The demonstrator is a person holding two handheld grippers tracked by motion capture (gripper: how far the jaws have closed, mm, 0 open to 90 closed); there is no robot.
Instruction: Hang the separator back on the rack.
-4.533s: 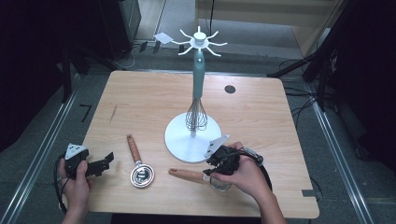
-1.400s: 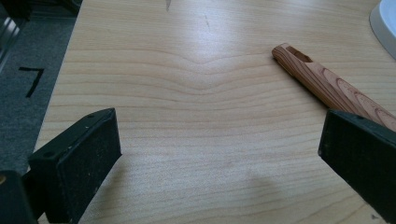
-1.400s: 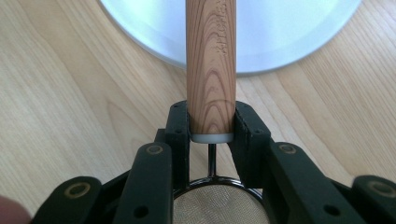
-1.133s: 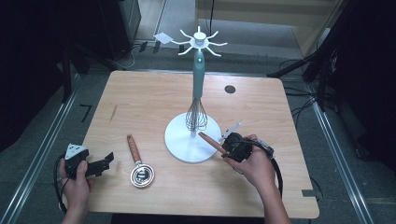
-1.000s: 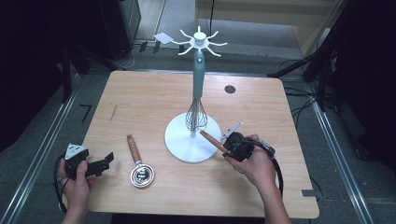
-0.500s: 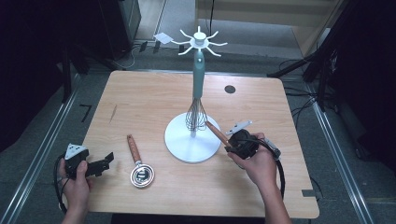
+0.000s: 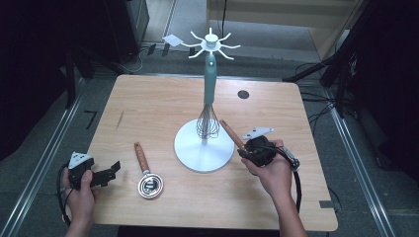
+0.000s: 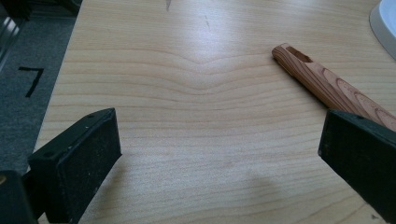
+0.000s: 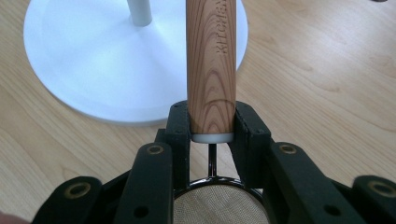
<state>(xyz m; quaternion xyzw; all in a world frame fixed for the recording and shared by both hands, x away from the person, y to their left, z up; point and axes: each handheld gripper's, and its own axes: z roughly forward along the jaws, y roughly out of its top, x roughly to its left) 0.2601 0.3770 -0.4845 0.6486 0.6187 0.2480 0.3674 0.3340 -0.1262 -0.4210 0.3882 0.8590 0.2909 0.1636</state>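
Note:
A white utensil stand [image 7: 203, 148] with a hook crown stands mid-table, and a teal-handled whisk [image 7: 208, 121] hangs down along its pole. My right gripper [image 7: 245, 149] is just right of the base, shut on the wooden handle [image 7: 230, 133] of a mesh strainer. That handle [image 9: 211, 65] points up-left toward the whisk, clamped between the pads [image 9: 180, 126], with the mesh [image 9: 215, 205] under the gripper body. My left gripper [image 7: 111, 173] rests open near the front left corner. A second wooden-handled utensil [image 7: 146, 170] lies beside it; its handle [image 8: 327, 86] runs past the right jaw.
The round white base [image 9: 93, 60] lies directly ahead of the right gripper. A dark round hole [image 7: 243, 94] marks the table's far right. Dark stands and cables surround the table [image 7: 148, 108] on the floor.
The right hand has lifted the strainer off the table and turned its handle from lying leftward to pointing up-left at the whisk. Over the last second it drifted slightly right. The left hand stayed put.

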